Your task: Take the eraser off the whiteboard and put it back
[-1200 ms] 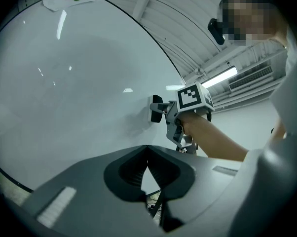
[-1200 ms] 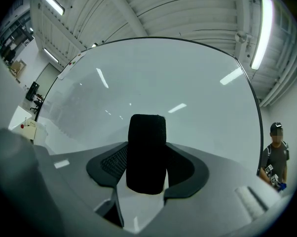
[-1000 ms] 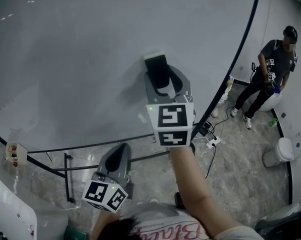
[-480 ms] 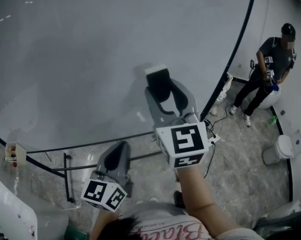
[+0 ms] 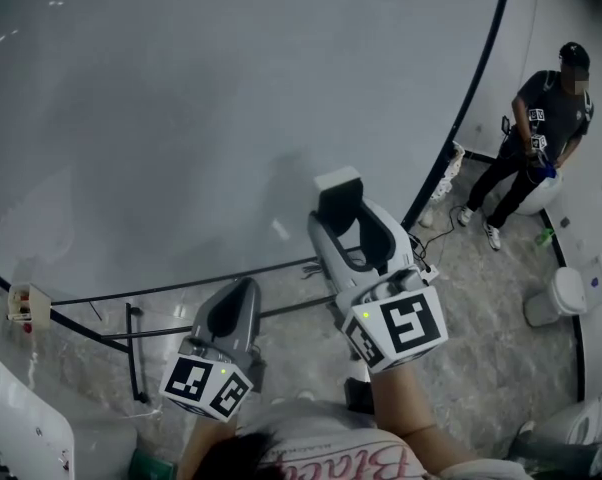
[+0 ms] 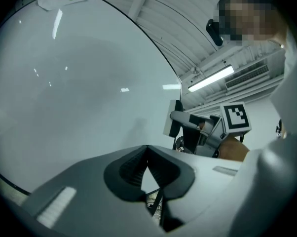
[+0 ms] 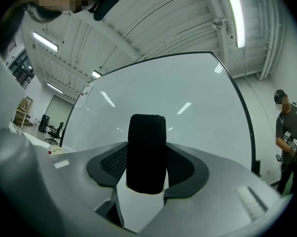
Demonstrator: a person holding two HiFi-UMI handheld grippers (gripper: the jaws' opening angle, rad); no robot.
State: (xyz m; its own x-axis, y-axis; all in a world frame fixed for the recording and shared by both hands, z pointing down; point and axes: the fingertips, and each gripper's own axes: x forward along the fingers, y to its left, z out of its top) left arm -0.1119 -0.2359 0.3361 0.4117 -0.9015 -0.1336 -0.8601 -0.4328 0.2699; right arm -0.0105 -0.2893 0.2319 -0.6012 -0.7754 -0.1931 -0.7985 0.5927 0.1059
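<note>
The eraser (image 5: pixel 338 183), black felt with a white back, sits between the jaws of my right gripper (image 5: pixel 347 213), which is shut on it. It is held in front of the lower part of the whiteboard (image 5: pixel 211 98). In the right gripper view the black felt (image 7: pixel 146 152) fills the gap between the pads, with the board (image 7: pixel 188 98) behind it. My left gripper (image 5: pixel 231 313) hangs lower and to the left, shut with nothing in it. In the left gripper view the right gripper (image 6: pixel 195 130) and the eraser (image 6: pixel 169 125) show off to the right.
A person (image 5: pixel 541 118) stands on the floor at the right, beyond the board's black edge (image 5: pixel 471 108). Cables and a power strip (image 5: pixel 421 268) lie under the board, white stools (image 5: pixel 566 303) stand at the right, and a small box (image 5: pixel 26 303) sits at the left.
My right gripper has carried the eraser down and to the right along the board, towards me, and has rolled. The left gripper has stayed where it was.
</note>
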